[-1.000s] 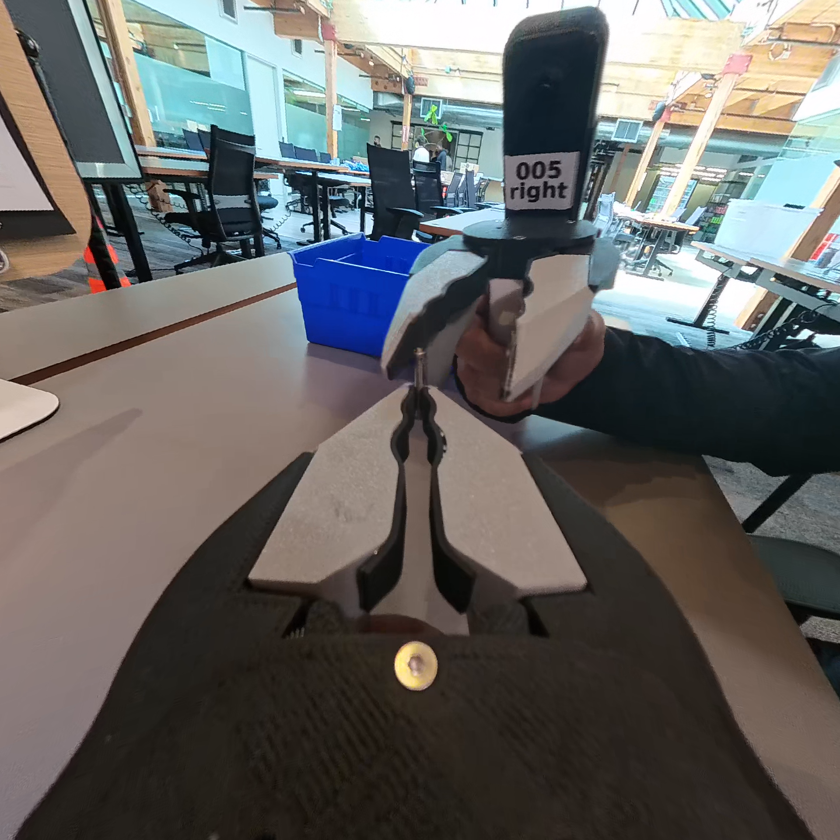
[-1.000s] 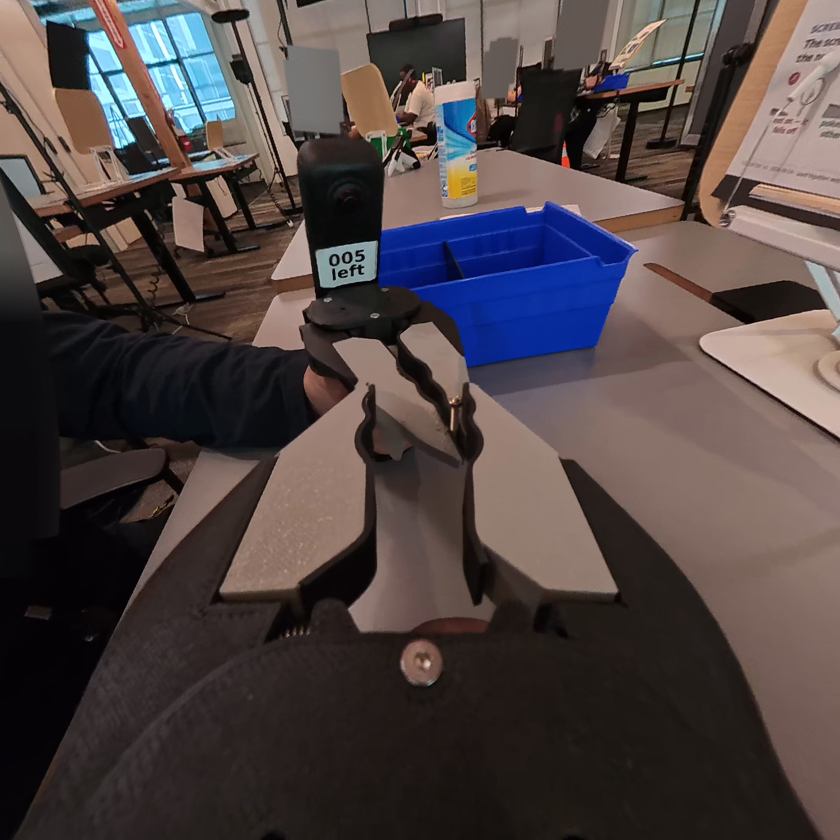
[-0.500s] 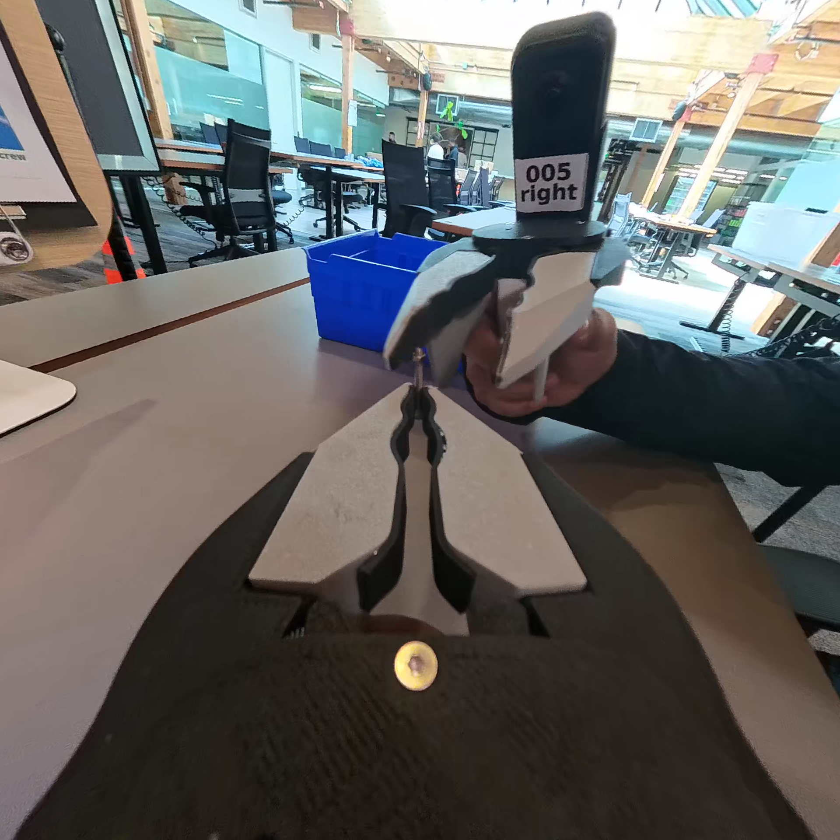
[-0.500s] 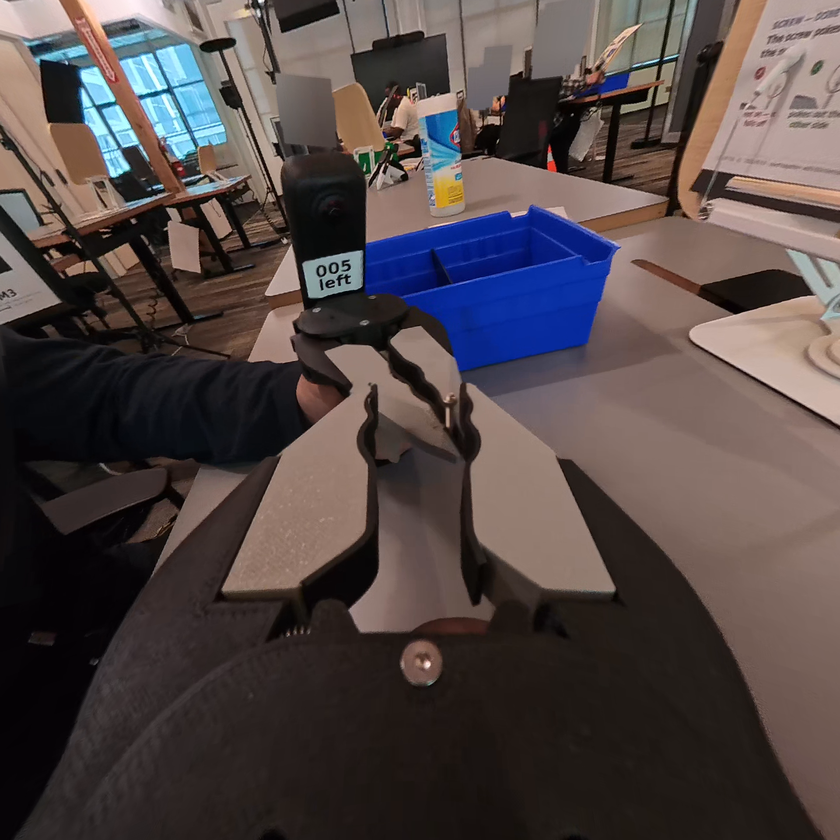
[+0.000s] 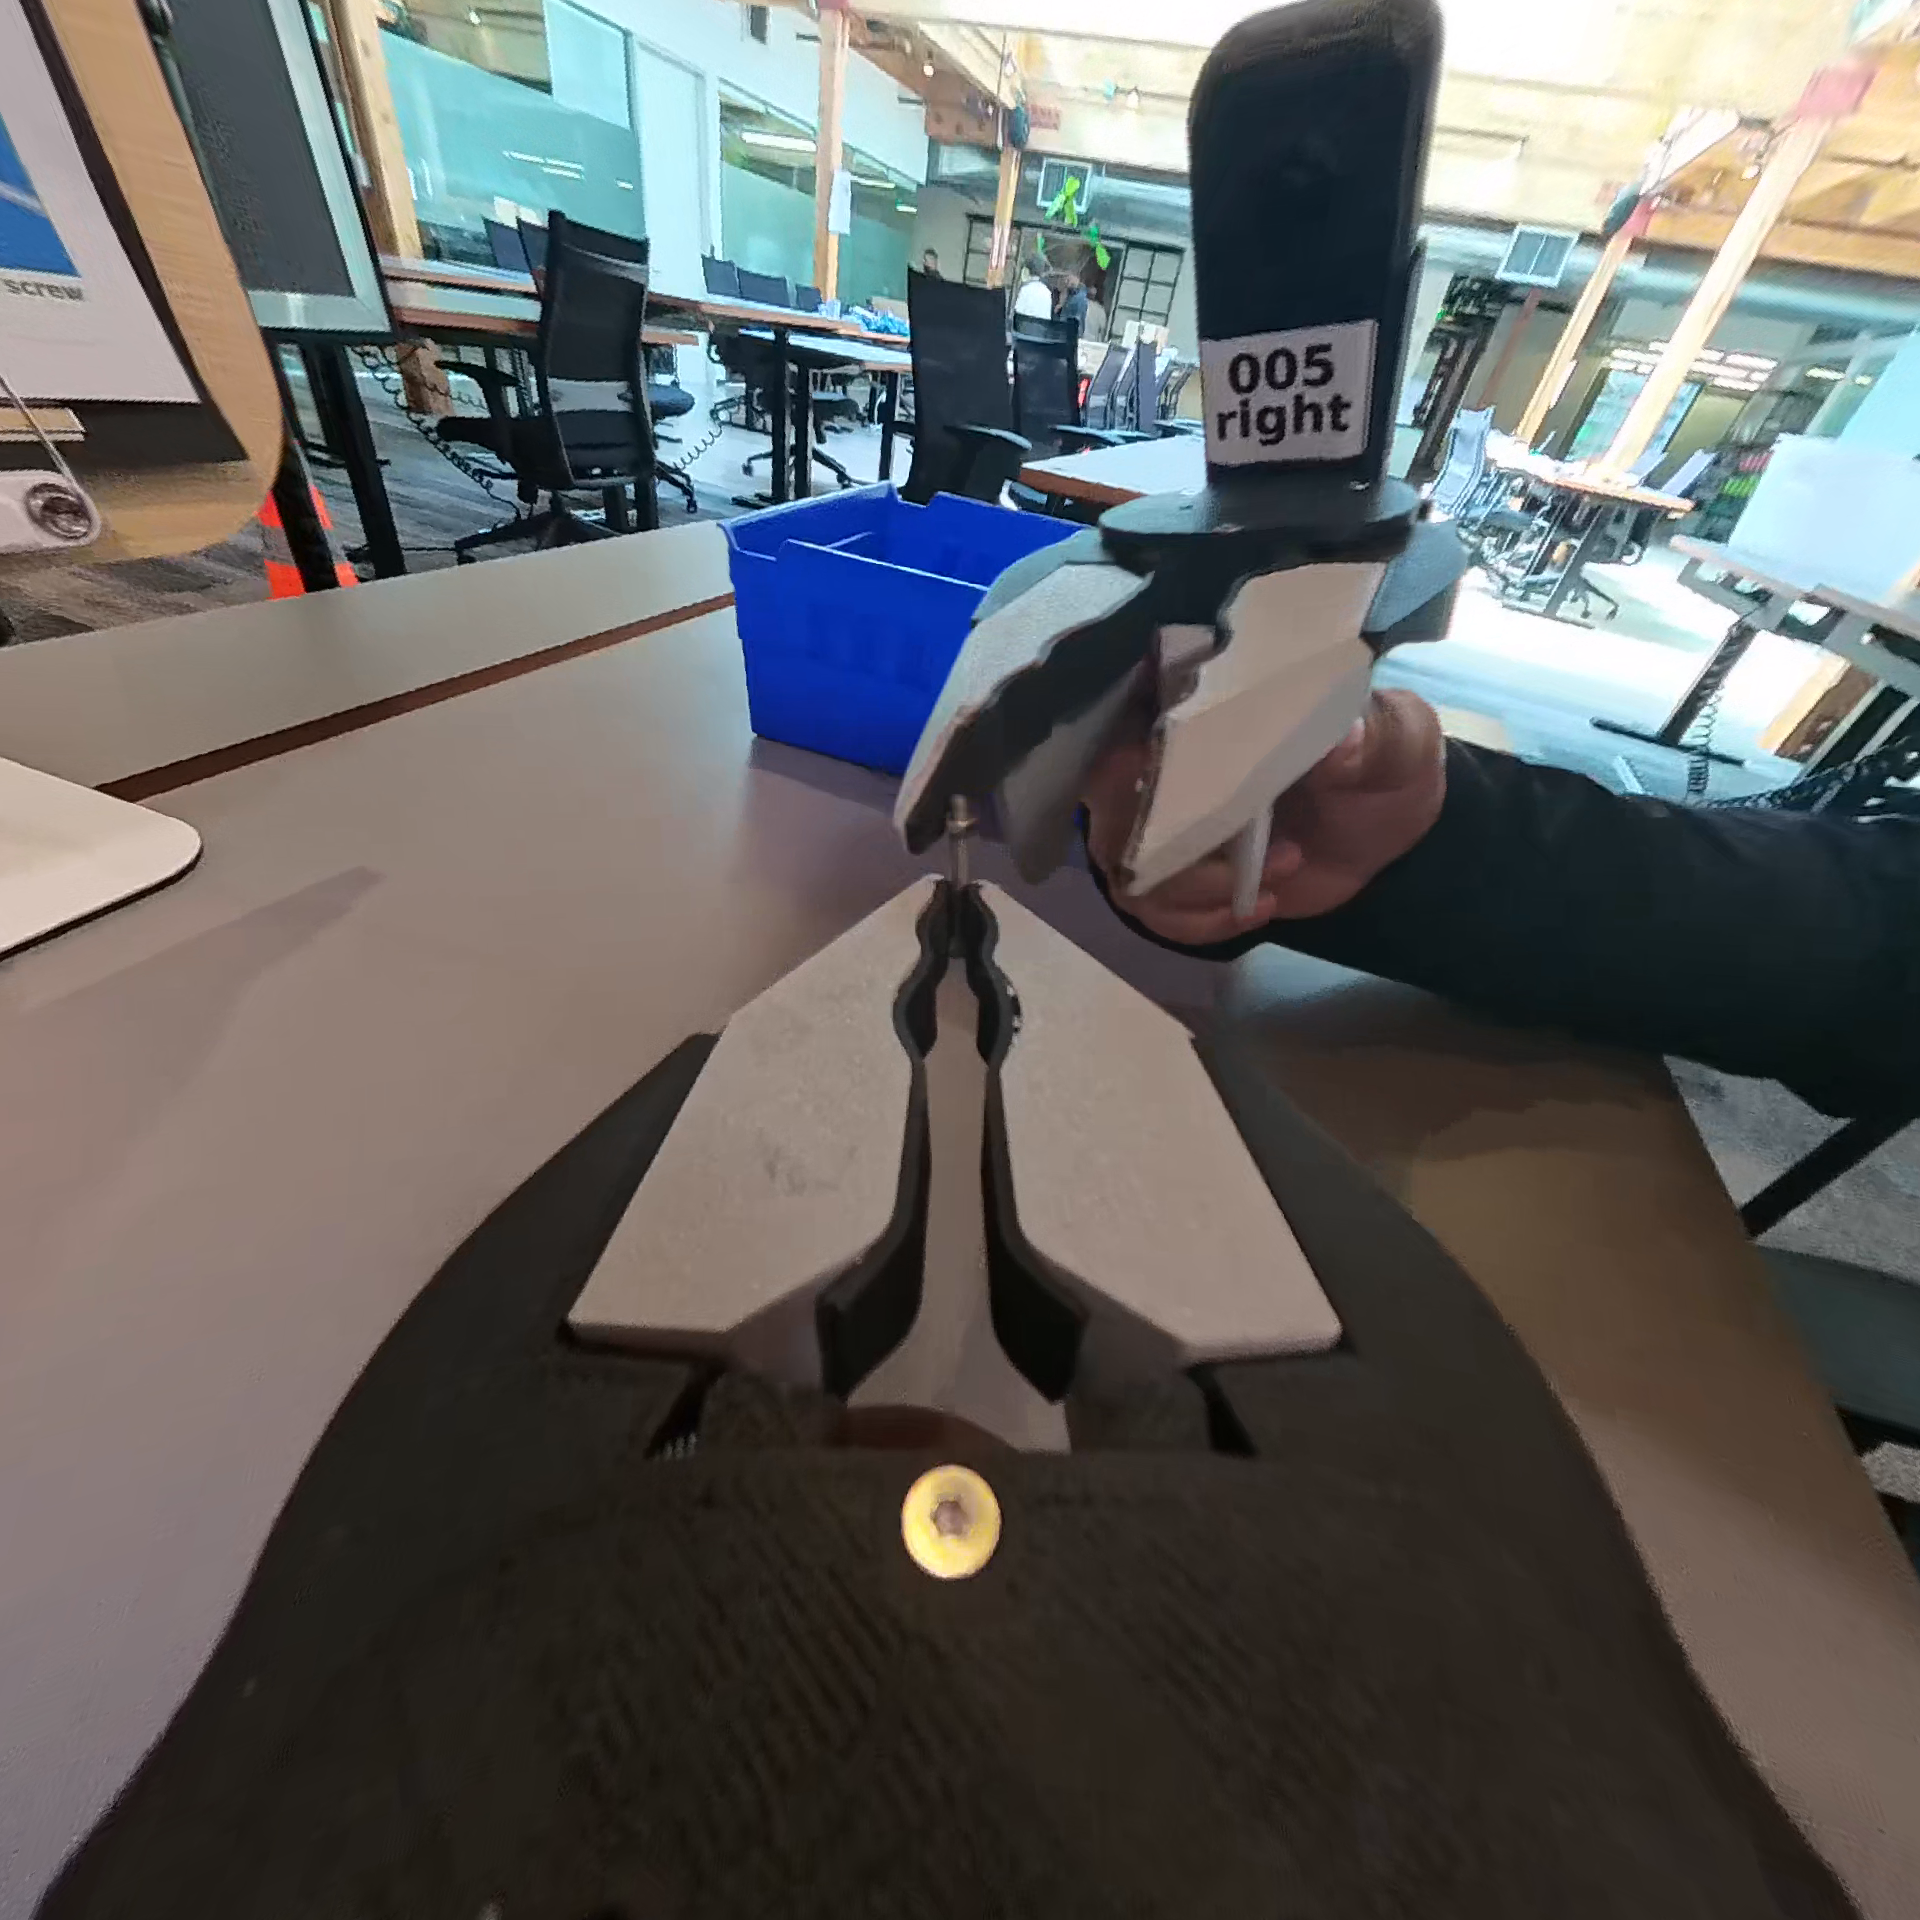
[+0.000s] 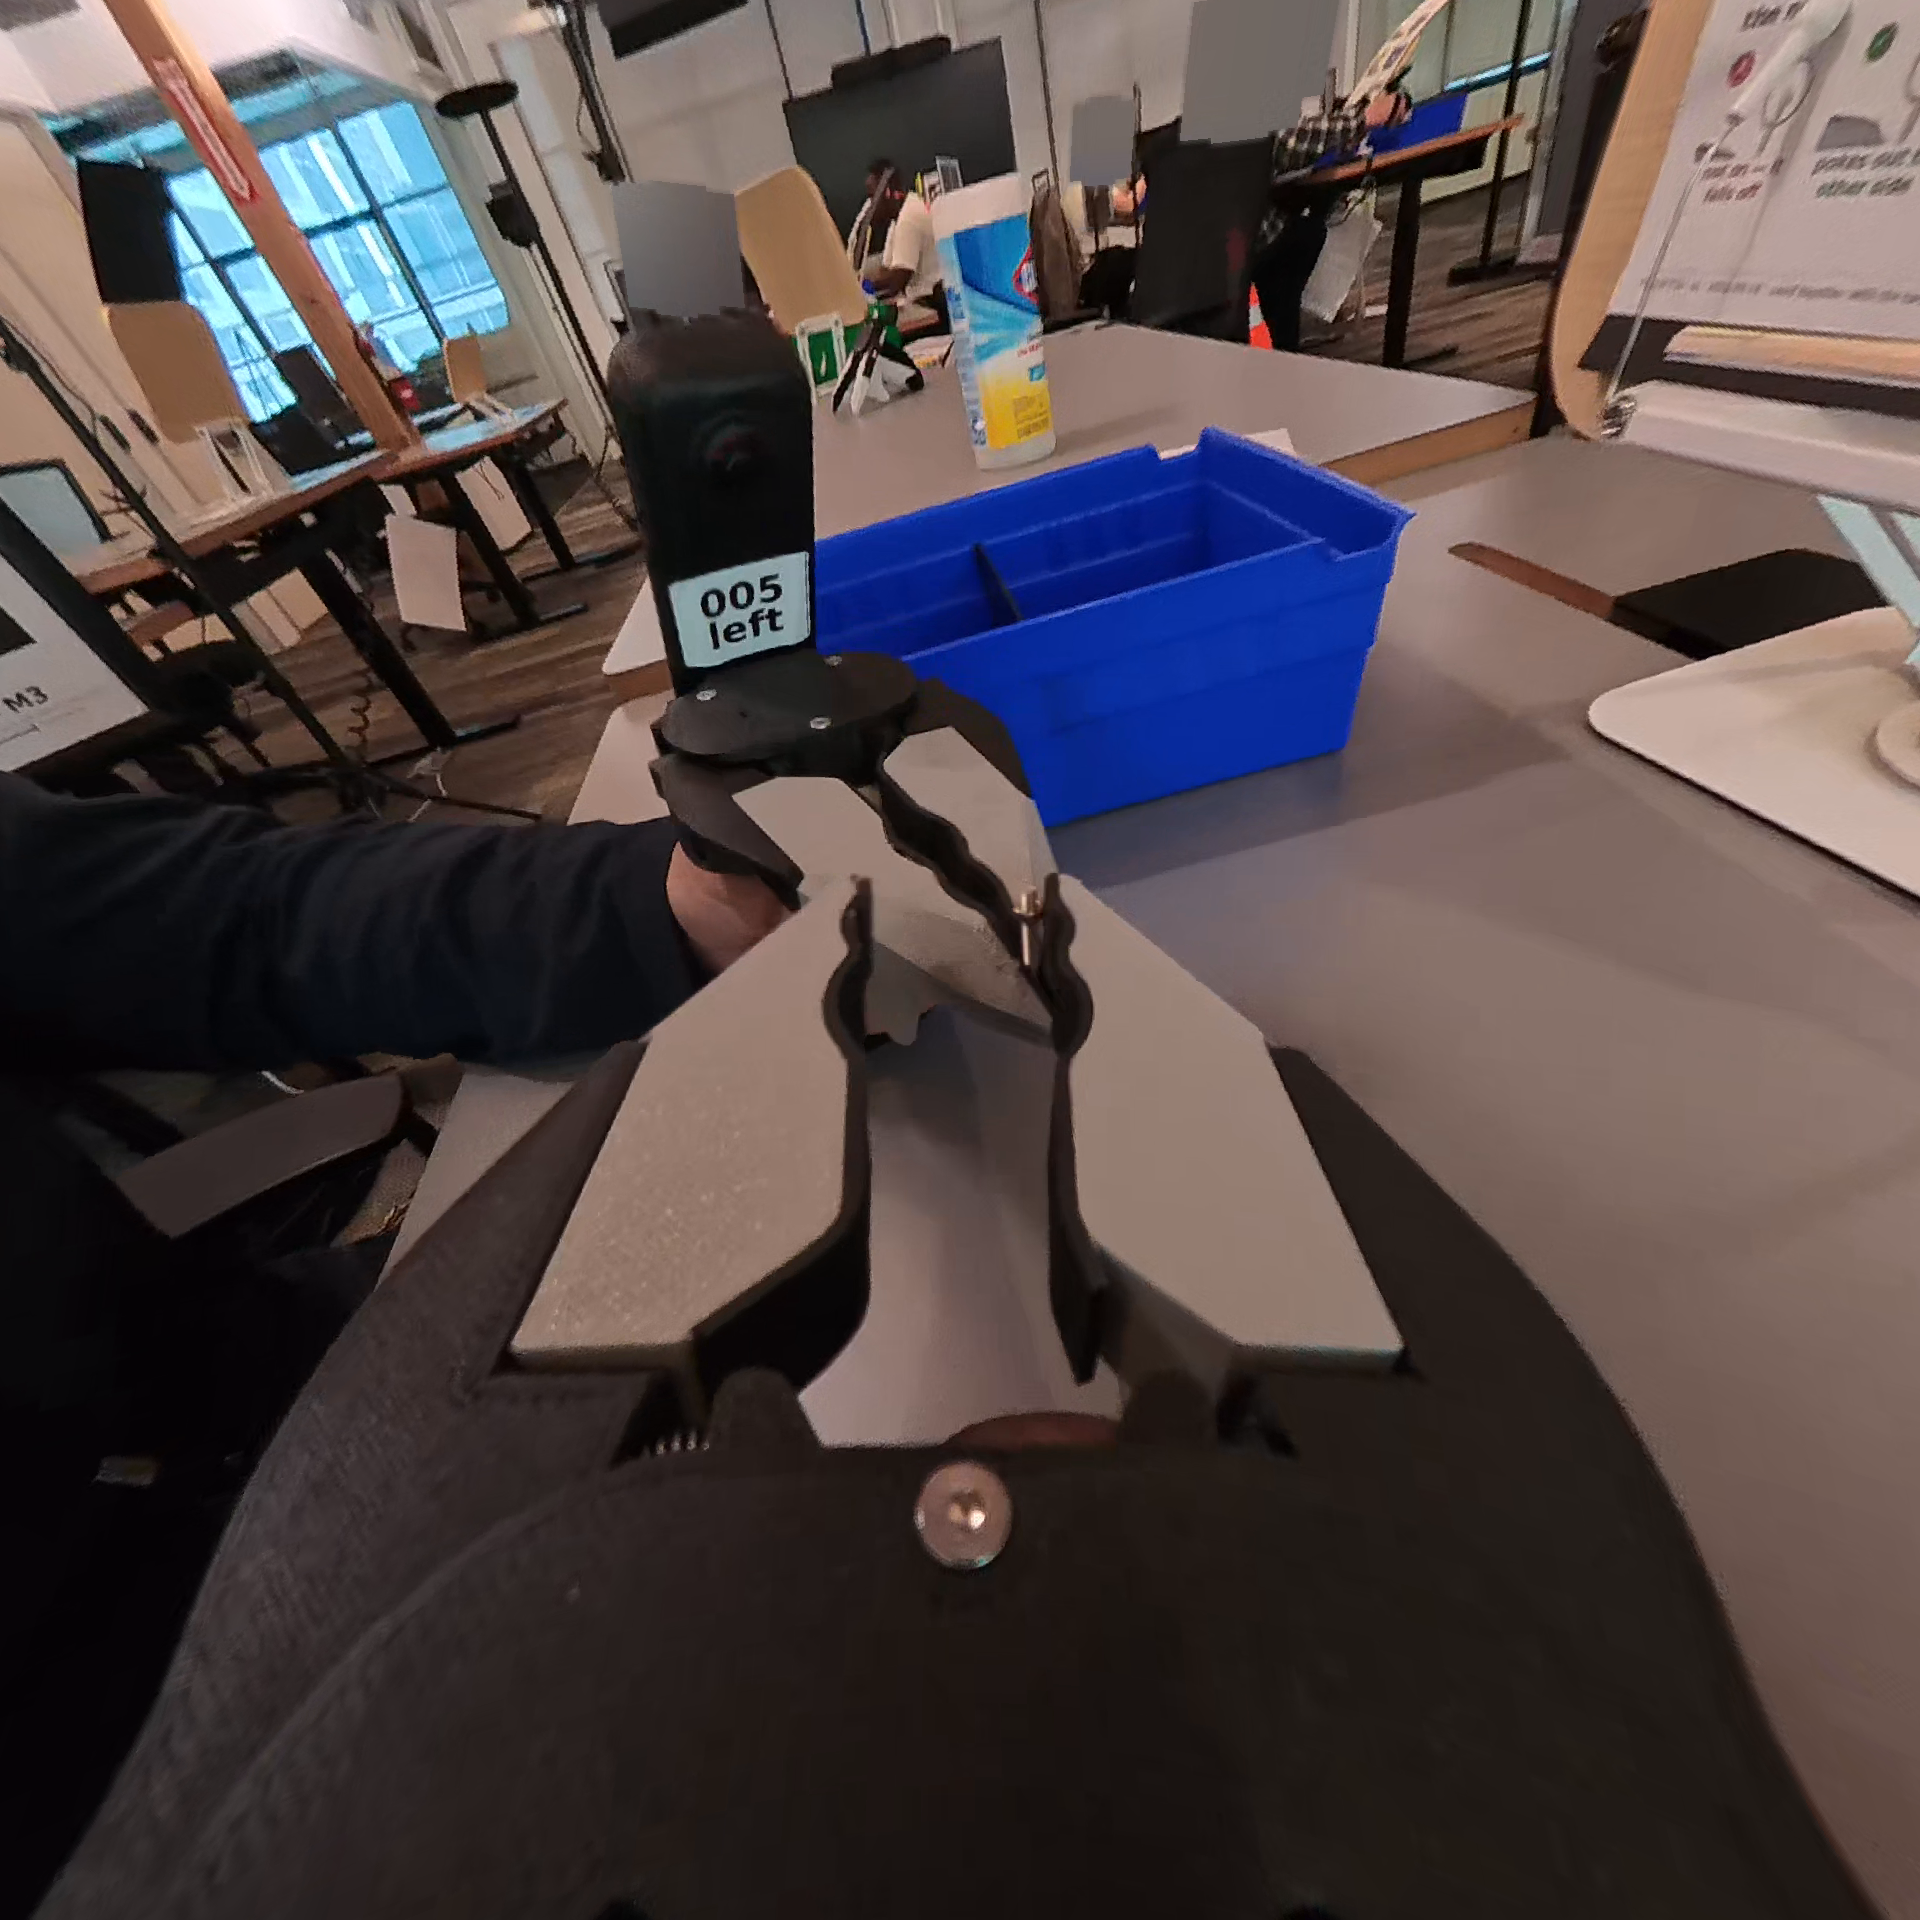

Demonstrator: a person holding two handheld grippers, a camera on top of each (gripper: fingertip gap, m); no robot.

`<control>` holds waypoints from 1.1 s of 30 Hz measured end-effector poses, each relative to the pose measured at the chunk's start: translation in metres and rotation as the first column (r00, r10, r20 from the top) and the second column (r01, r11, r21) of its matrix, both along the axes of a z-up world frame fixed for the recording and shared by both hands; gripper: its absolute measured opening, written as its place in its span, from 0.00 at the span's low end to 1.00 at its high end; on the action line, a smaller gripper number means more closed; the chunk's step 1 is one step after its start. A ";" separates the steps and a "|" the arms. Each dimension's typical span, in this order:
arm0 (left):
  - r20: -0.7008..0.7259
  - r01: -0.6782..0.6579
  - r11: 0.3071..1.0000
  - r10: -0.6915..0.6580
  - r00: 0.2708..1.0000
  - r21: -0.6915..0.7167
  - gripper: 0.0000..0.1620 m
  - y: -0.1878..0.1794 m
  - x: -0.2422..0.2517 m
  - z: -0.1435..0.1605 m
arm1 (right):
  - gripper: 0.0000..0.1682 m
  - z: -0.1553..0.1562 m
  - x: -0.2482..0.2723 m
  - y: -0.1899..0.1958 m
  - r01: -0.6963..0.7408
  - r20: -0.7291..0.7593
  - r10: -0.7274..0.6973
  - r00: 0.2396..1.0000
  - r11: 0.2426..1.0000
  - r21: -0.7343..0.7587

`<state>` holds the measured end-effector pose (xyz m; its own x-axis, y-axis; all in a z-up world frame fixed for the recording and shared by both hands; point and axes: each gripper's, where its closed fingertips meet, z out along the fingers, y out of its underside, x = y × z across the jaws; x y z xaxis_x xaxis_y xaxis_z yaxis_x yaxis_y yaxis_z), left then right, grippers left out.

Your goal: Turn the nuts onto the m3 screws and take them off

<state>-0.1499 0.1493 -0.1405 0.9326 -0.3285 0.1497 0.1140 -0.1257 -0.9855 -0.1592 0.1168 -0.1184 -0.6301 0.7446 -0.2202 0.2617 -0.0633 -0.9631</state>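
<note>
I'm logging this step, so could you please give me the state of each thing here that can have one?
left gripper: shut on the screw.
right gripper: open, fingers either side of the screw.
screw: upright, held off the table; a nut cannot be made out.
blue bin: open-topped, divided, resting on the table; contents hidden.
wipes canister: upright, lid closed.

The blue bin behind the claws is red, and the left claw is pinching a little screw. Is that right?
Not quite. The bin is blue, not red; the right wrist view shows it plainly. The rest holds: the left claw is pinching a little screw.
</note>
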 end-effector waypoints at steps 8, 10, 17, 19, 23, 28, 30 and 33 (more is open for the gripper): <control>0.067 -0.040 0.999 0.039 0.997 0.020 0.00 -0.004 -0.018 0.008 | 0.15 0.011 0.001 0.016 0.029 -0.022 -0.030 0.999 0.998 -0.063; 0.041 -0.016 1.000 0.016 0.999 0.008 0.00 -0.003 -0.009 0.005 | 0.18 0.006 -0.004 0.017 0.061 -0.005 -0.062 0.998 0.996 -0.060; 0.035 -0.082 0.997 0.082 0.996 -0.002 0.00 0.000 -0.019 0.003 | 0.04 0.000 0.007 -0.001 -0.052 0.014 0.052 0.999 0.999 -0.006; 0.059 -0.099 0.995 0.099 0.993 -0.011 0.00 -0.002 -0.027 0.002 | 0.05 0.008 0.009 0.001 -0.053 -0.013 0.052 0.999 0.998 -0.036; 0.054 -0.067 0.998 0.068 0.996 -0.021 0.00 0.000 -0.019 -0.001 | 0.15 -0.001 -0.006 0.017 0.067 0.021 -0.067 0.998 0.997 -0.035; 0.046 -0.011 1.000 0.012 0.999 -0.028 0.00 0.002 -0.003 -0.004 | 0.07 -0.012 -0.009 0.011 0.062 0.054 -0.061 0.997 0.998 -0.018; 0.054 -0.004 0.999 0.006 0.999 -0.033 0.00 0.002 -0.002 -0.005 | 0.03 -0.012 -0.010 0.012 0.073 0.052 -0.073 0.996 0.997 -0.007; 0.079 -0.005 0.999 0.009 0.997 -0.044 0.00 0.004 -0.002 -0.006 | 0.01 -0.014 -0.011 0.016 0.087 0.067 -0.086 0.994 0.996 -0.017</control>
<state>-0.1524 0.1531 -0.1469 0.9196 -0.3134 0.2369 0.1921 -0.1673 -0.9670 -0.1701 0.1333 -0.1320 -0.5470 0.7907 -0.2747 0.3179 -0.1074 -0.9420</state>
